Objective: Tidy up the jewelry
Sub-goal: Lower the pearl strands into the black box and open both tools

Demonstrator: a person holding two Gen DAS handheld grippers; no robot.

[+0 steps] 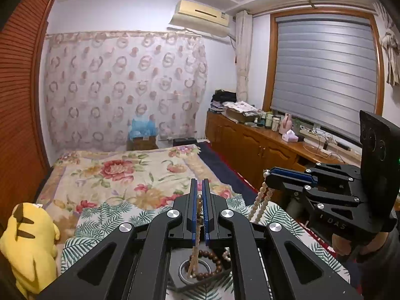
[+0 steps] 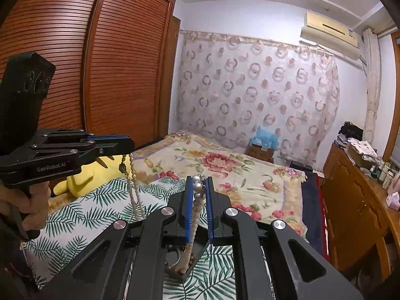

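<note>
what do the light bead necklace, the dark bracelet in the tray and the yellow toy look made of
Necklace: small cream beads with a soft sheen, probably pearl or imitation pearl; larger silvery beads near the top. Both grippers, left and right, pinch it.
Bracelet: round matte brown beads, likely wood.
Toy: soft, fuzzy yellow fabric, apparently plush.

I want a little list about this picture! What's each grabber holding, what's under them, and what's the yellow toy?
left gripper: jaws shut on the pearl necklace
right gripper: jaws shut on the same necklace, at its clasp end
necklace: strands hang down to the dark tray
tray: holds a brown bead bracelet
under the tray: leaf-print cloth on the bed
yellow toy: plush, lying at the bed's edge
</note>
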